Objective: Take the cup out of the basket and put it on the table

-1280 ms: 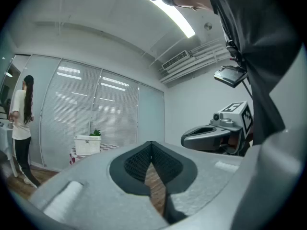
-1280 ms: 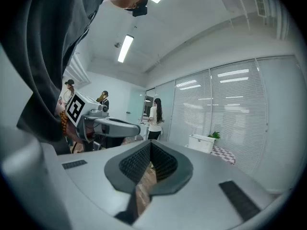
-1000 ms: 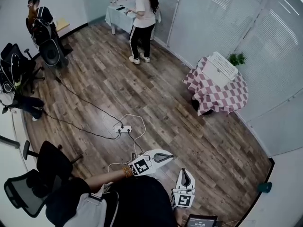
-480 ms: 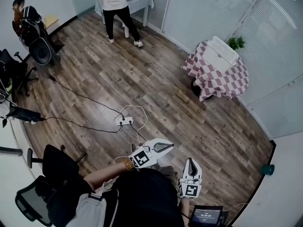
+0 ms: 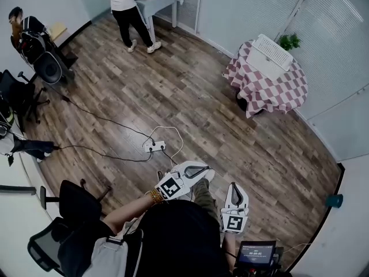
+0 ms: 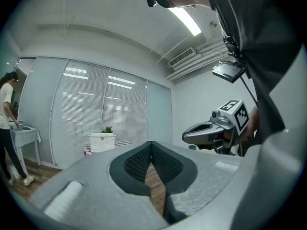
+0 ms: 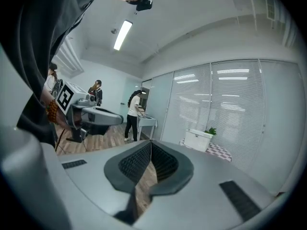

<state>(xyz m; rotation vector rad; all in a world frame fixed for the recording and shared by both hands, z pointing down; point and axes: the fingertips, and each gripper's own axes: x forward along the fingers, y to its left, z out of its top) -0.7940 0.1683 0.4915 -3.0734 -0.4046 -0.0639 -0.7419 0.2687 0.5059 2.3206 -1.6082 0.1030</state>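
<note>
A white slatted basket [image 5: 271,56] stands on a round table with a red-and-white checked cloth [image 5: 271,94] across the room, beside a small green plant [image 5: 290,40]. No cup shows; the basket's inside is hidden. My left gripper [image 5: 209,169] and right gripper [image 5: 234,188] are held close to my body, far from the table, both shut and empty. In the left gripper view the basket [image 6: 101,141] is small and distant beyond the shut left gripper [image 6: 151,145], with the right gripper [image 6: 211,131] alongside. The right gripper view shows the basket [image 7: 200,139] past the shut right gripper [image 7: 150,143].
A power strip with white and black cables [image 5: 154,146] lies on the wooden floor ahead of me. A person [image 5: 122,4] stands at a small white table at the back. Office chairs [image 5: 43,59] line the left wall. A teal object [image 5: 333,201] sits by the right wall.
Both grippers have travelled forward over the floor toward the checked table, their jaws unchanged. The standing person at the back has shifted along the small white table.
</note>
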